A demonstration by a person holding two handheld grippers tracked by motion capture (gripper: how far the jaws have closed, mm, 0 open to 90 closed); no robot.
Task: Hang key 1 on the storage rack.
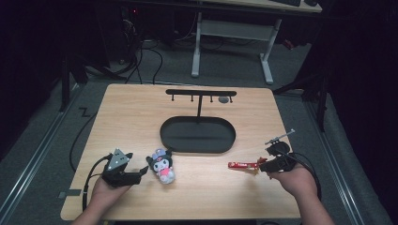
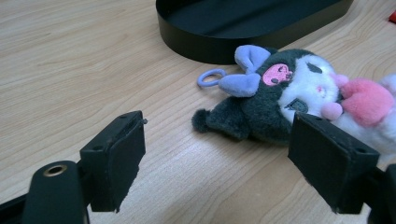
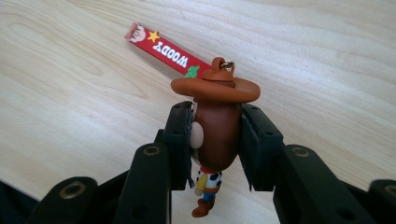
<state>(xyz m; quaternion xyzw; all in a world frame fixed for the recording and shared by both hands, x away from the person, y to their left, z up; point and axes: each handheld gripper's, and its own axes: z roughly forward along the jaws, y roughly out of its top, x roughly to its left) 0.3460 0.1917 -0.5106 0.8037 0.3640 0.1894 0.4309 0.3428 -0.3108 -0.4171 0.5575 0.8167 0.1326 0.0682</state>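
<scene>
A: Start closest to the person. The right gripper [image 3: 215, 140] is clamped on the cowboy figure [image 3: 215, 135], pads squeezing its brown head from both sides, hat above the jaws, boots dangling below. That is a smooth rounded surface; I'd worry it could squirt out if the hand tilts.

B: And the red strap [image 3: 169, 52] trails off the hat's ring toward the table [image 3: 303, 51]. In the high view the red strap [image 1: 241, 165] sticks out to the left of the right gripper [image 1: 268, 165]. If it swings, it could snag on something during a carry.

A: On the other side, the left gripper [image 2: 217, 161] has its jaws wide apart, holding nothing. The plush doll [image 2: 299, 98] lies on its side on the table just ahead of them, nearer the right-hand jaw.

B: So closing there could catch only an ear or the bow, and the doll would flop or slide rather than lift. Its small lilac loop [image 2: 211, 77] lies flat too, hard to pick out.

A: Farther back sits the black oval tray [image 1: 197, 136], with the hook rack [image 1: 201, 93] rising from its far side.

B: If the keychains are meant for those hooks, which is my guess, the small ring must meet a thin peg. A miss would drop the figure into the tray, or a knock could rock the stand.
</scene>
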